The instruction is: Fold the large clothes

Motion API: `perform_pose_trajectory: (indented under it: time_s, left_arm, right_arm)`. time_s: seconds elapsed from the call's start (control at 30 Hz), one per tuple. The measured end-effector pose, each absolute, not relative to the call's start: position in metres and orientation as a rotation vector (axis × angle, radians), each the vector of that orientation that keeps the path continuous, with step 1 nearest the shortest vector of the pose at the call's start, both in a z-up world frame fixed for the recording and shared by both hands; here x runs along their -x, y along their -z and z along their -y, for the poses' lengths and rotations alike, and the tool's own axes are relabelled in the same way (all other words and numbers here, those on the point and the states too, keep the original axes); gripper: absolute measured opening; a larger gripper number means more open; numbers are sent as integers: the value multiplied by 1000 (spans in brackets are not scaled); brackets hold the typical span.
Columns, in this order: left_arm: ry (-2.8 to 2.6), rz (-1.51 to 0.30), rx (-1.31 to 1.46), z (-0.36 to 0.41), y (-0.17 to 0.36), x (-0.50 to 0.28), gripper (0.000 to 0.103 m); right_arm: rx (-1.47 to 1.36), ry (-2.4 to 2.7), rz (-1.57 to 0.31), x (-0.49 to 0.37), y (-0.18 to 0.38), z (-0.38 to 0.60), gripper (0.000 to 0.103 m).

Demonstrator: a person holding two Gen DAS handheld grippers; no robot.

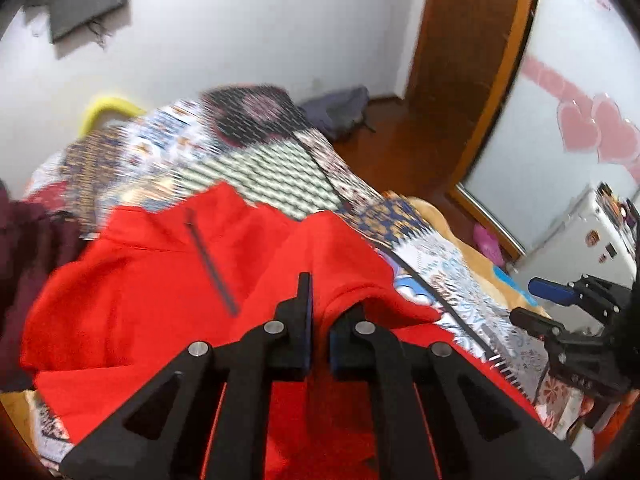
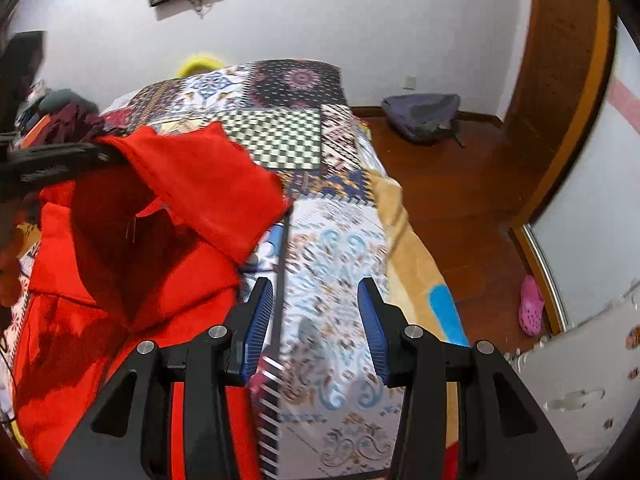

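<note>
A large red garment point(image 1: 140, 280) with a dark zipper point(image 1: 212, 264) lies on the patchwork bedspread point(image 1: 280, 168). My left gripper point(image 1: 326, 304) is shut on a fold of the red cloth, which bunches up between its pads. In the right wrist view the left gripper point(image 2: 60, 164) comes in from the left edge and holds a flap of the red garment point(image 2: 208, 184) lifted off the bed. My right gripper point(image 2: 316, 286) stands open over the bedspread point(image 2: 340, 248) just right of the garment's edge, with nothing between its fingers. The right gripper point(image 1: 560, 320) also shows at the right of the left wrist view.
Dark maroon clothing point(image 1: 24, 248) lies at the bed's left side. A grey backpack point(image 2: 424, 116) sits on the wooden floor point(image 2: 448, 200) by the wall. A pink slipper point(image 2: 531, 306) and a white cabinet point(image 2: 580, 380) stand right of the bed. A yellow object point(image 2: 198, 65) peeks over the bed's far end.
</note>
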State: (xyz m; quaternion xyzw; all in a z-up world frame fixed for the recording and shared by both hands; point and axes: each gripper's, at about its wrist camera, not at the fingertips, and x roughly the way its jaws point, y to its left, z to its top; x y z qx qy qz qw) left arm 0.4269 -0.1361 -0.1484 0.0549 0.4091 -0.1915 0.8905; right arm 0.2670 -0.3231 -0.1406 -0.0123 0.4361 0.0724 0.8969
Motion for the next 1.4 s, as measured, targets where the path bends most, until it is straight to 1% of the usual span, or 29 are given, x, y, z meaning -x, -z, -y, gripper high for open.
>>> perform_pose_trajectory:
  time_s: [0.1, 0.2, 0.4, 0.53, 0.57, 0.63, 0.67, 0.7, 0.77, 0.83, 0.87, 0.9, 1.1, 1.23, 1.3, 1.4]
  left_arm:
    - [332, -794, -102, 104, 141, -410, 5]
    - [276, -793, -72, 70, 149, -396, 5]
    - [162, -867, -115, 29, 198, -368, 5]
    - [117, -981, -123, 5, 239, -355, 8]
    - [113, -1011, -109, -2, 249, -354, 10]
    - [103, -1068, -75, -16, 266, -350, 23]
    - [92, -1082, -61, -22, 273, -349, 34]
    - [91, -1076, -54, -24, 275, -347, 36]
    - [105, -1066, -50, -26, 274, -345, 39]
    - [82, -1064, -97, -19, 270, -348, 47]
    - [59, -1048, -126, -16, 267, -348, 56]
    - [48, -1034, -141, -14, 266, -350, 62]
    - [54, -1031, -191, 5, 268, -369, 63]
    - [1, -995, -240, 15, 264, -387, 63]
    - [-21, -977, -218, 13, 258, -393, 63]
    - [-21, -955, -112, -8, 245, -394, 63]
  right_arm:
    - [39, -208, -908, -277, 136, 306, 41]
    - [58, -257, -943, -290, 141, 286, 41]
    - [121, -301, -1062, -317, 172, 253, 41]
    - [130, -284, -1139, -320, 198, 249, 41]
    - [107, -286, -1141, -319, 200, 252, 41]
    - [52, -294, -1137, -316, 200, 260, 44]
    - [33, -296, -1142, -316, 200, 264, 46]
    - [17, -297, -1146, -316, 200, 266, 46]
    - [-4, -296, -1150, -313, 200, 268, 47]
    - [8, -285, -1160, -312, 198, 266, 47]
    - [13, -281, -1165, -312, 197, 264, 47]
    - [18, -284, -1169, -312, 194, 261, 47]
    - [78, -328, -1100, -317, 172, 239, 47]
    - [169, -324, -1114, -319, 185, 227, 47]
    - [214, -313, -1129, -320, 193, 226, 47]
    - [226, -319, -1123, -317, 198, 231, 48]
